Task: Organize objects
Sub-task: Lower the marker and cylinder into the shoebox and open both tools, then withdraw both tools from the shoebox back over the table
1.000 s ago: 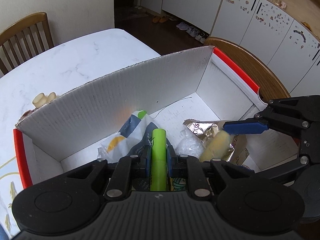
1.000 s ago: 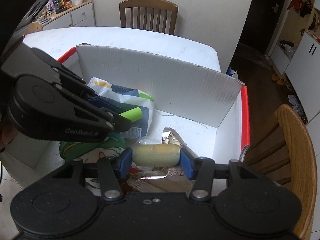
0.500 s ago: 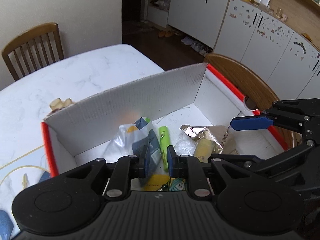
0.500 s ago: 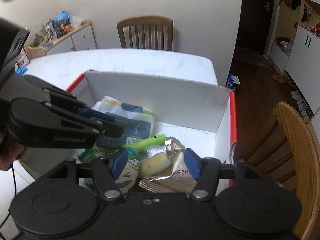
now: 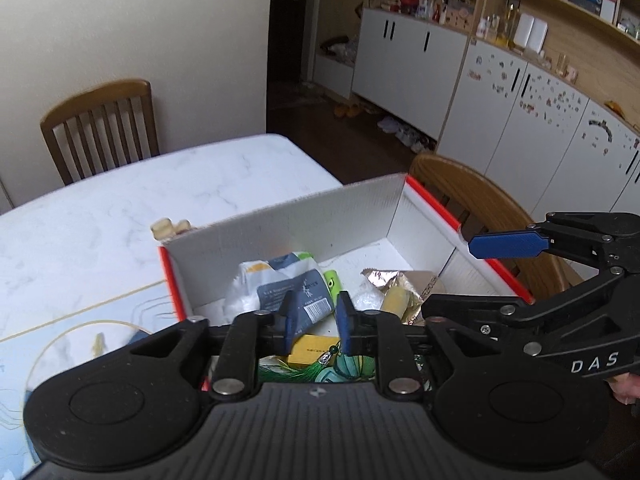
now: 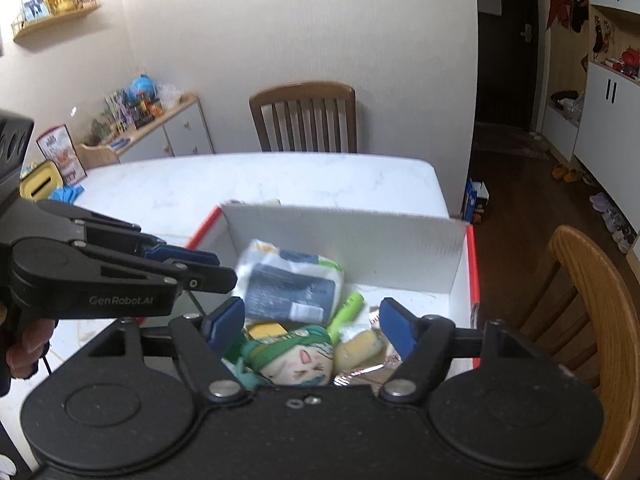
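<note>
White cardboard box with red edges [image 5: 288, 220] holds a green marker [image 6: 347, 309] beside a white-and-blue packet [image 6: 290, 280]. Only the right wrist view shows the green-capped plush face [image 6: 294, 354]. Above the box, left gripper [image 5: 312, 320] hangs empty, slightly parted; right gripper [image 6: 308, 326] gapes wide.

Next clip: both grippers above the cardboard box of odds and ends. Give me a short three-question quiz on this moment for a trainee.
1. True or false: the left gripper holds the green marker.
2. Which lies right beside the yellow sponge roll in the cardboard box? A. the gold foil packet B. a glass bottle C. a metal spoon
3. Fill in: the right gripper has its jaws ____, with nothing between them.

Key: 1 false, the marker lies in the box; 2 A; 3 open.
</note>
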`<state>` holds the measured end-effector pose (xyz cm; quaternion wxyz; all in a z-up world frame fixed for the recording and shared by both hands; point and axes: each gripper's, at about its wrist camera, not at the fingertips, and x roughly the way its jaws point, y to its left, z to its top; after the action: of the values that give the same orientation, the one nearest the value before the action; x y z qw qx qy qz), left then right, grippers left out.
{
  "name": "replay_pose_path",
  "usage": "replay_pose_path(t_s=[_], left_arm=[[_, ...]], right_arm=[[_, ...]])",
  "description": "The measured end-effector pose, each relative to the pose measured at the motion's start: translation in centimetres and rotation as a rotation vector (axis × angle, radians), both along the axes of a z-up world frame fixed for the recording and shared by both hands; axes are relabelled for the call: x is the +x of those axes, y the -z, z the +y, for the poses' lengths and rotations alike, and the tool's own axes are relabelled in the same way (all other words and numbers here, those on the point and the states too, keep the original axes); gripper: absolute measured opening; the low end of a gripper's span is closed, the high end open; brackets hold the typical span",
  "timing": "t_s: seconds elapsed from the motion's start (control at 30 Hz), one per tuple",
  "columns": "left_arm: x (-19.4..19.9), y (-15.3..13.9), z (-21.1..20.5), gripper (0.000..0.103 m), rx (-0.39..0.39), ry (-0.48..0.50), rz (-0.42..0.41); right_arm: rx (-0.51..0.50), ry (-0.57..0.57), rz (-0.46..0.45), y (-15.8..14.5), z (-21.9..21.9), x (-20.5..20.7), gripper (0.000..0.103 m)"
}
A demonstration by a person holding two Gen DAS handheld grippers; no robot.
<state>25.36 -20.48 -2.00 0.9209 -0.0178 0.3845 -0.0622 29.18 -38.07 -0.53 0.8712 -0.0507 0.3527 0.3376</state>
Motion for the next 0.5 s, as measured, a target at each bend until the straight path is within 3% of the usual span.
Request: replay_pose_path(t_s=[0.07, 0.2, 0.3, 0.4, 0.5], left_arm=[[-0.8, -0.7, 0.4, 0.033, -0.005, -0.005, -0.024], [-2.3, -1.7, 1.1, 0.06, -0.014, -0.012, -0.071], [-3.3, -2.2, 1.7, 0.062, -0.021, -0.026, -0.089], [-4.1, -2.6, 2.5, 0.075, -0.041, -0.042, -0.102], [-4.9, -2.7, 3.3, 0.078, -0.049, -0.054, -0.114]], right_arm=[[0.012, 0.004, -0.012, -0.6, 0.1, -0.6, 0.078], [0.029, 0.015, -0.028, -1.4, 0.3, -1.5, 0.081], [0.037, 0.025, -0.038, -1.9, 0.5, -2.2, 0.083], [0.036, 0.035, -0.051, -2.3, 1.0, -3.0, 0.087], [0.046, 0.05, -0.055, -2.6, 1.3, -3.6, 0.093]])
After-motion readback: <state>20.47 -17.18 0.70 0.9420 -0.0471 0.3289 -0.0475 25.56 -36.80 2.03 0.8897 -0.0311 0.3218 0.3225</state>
